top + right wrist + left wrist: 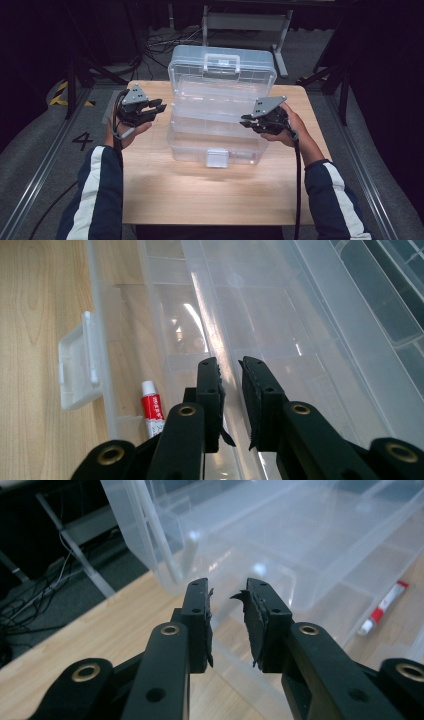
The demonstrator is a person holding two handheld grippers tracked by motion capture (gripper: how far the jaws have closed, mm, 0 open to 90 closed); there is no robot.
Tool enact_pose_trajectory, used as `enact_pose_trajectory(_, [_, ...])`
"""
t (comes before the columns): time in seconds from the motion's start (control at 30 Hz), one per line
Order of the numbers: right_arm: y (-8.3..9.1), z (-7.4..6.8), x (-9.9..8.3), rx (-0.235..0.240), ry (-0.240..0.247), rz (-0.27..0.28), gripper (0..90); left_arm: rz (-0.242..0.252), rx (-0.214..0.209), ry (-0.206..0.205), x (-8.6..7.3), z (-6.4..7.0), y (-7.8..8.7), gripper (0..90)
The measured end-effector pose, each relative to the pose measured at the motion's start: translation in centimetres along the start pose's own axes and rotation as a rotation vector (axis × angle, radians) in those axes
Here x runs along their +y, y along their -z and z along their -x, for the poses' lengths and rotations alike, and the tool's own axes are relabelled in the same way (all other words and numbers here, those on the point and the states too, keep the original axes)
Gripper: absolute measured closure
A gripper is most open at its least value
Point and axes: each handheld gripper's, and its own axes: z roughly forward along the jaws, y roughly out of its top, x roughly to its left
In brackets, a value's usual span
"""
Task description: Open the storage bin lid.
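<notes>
One light wooden rectangular tabletop [200,195] is filling the centre of the high view, bare apart from the item at its middle. Standing there is a clear plastic hinged storage box [220,145] with its lid [222,67] tilted up and back toward 12 o'clock, a carry handle [221,62] showing on the lid and a white front latch [217,157] hanging at 6 o'clock. Lying inside the box's bottom compartment is a small red-and-white tube [152,412], seen through the wall in the left gripper view [384,607].

Two black two-jaw grippers are flanking the box. At 9 o'clock of the box, the left gripper [157,107] is hovering just beside its left wall, jaws narrowly parted with nothing between them [227,625]. At 3 o'clock, the right gripper [245,121] is pointing inward over the box's right end, jaws likewise narrowly parted and empty [230,400], hanging above an inner tray edge.

Surrounding the table, grey carpeted floor [30,130] is running to dark curtained walls. Black cables [155,47] are trailing on the floor at 11 o'clock, a grey metal stand [247,22] is standing at 12 o'clock, yellow-black hazard tape [62,92] is lying at 10 o'clock, and a black floor numeral "4" [82,140] is sitting at 9 o'clock beside a metal floor rail [40,170].
</notes>
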Motion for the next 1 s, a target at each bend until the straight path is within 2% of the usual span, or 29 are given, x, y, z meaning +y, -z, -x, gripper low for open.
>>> enact_pose_trajectory(0.17, [0.0, -0.1, 0.0, -0.001, 0.003, -0.001, 78.7, 0.018, 0.003, -0.009, 1.2, -0.2, -0.1, 75.1])
enact_pose_trajectory(0.27, [0.0, -0.2, -0.2, 0.004, 0.004, 0.001, 78.6, 0.035, 0.004, 0.014, 1.6, -0.5, -0.3, 76.4])
enact_pose_trajectory(0.33, [0.0, -0.3, -0.2, -0.004, 0.004, 0.004, 78.3, 0.051, 0.018, 0.043, 1.8, -0.6, -0.5, 76.9])
enact_pose_trajectory(0.4, [0.0, -0.4, -0.2, -0.008, 0.007, 0.003, 78.2, 0.069, 0.006, 0.056, 2.0, -0.7, -0.6, 79.4])
enact_pose_trajectory(0.6, [0.0, -0.5, -0.2, -0.013, 0.008, 0.0, 78.1, 0.068, 0.0, 0.062, 2.8, -0.9, -1.3, 83.5])
enact_pose_trajectory(0.7, [0.0, -0.5, -0.3, -0.01, 0.01, 0.0, 78.0, 0.065, 0.008, 0.056, 3.1, -0.8, -1.6, 89.2])
enact_pose_trajectory(1.0, [0.0, -0.8, -0.4, -0.006, 0.013, -0.004, 77.8, 0.061, -0.007, 0.078, 3.4, -1.1, -2.5, 89.8])
